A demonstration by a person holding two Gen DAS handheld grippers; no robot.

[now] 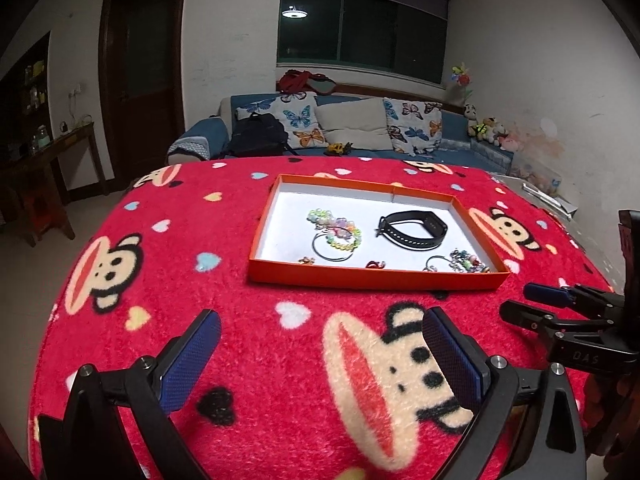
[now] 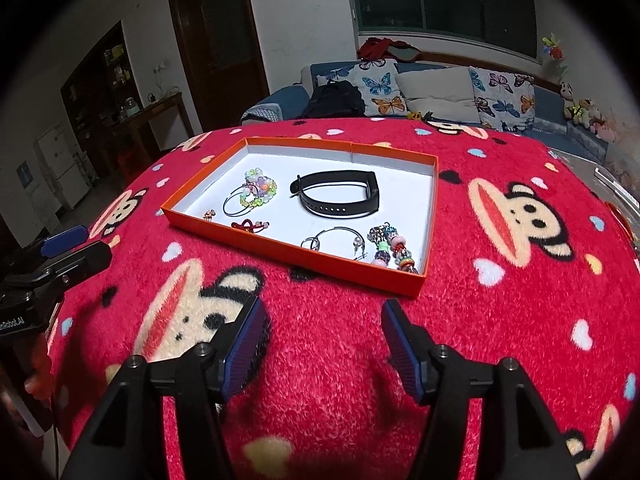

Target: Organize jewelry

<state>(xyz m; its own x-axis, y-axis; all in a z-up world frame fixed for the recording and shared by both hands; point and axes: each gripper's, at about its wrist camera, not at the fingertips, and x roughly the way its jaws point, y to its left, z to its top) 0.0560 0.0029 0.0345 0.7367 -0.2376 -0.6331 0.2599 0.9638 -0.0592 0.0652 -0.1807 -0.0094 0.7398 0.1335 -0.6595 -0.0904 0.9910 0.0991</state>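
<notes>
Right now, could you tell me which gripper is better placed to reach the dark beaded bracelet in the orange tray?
Probably the right gripper: open and empty, just short of the tray corner holding the dark beaded bracelet.

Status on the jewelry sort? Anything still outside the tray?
Looks done: the black band, pastel bead bracelet, hoops and charm bracelet all lie inside the orange tray. No jewelry shows on the red blanket. In hand: nothing; left gripper and right gripper are open and empty, short of the tray. Left: apparently nothing, unless the pieces need tidying.
</notes>
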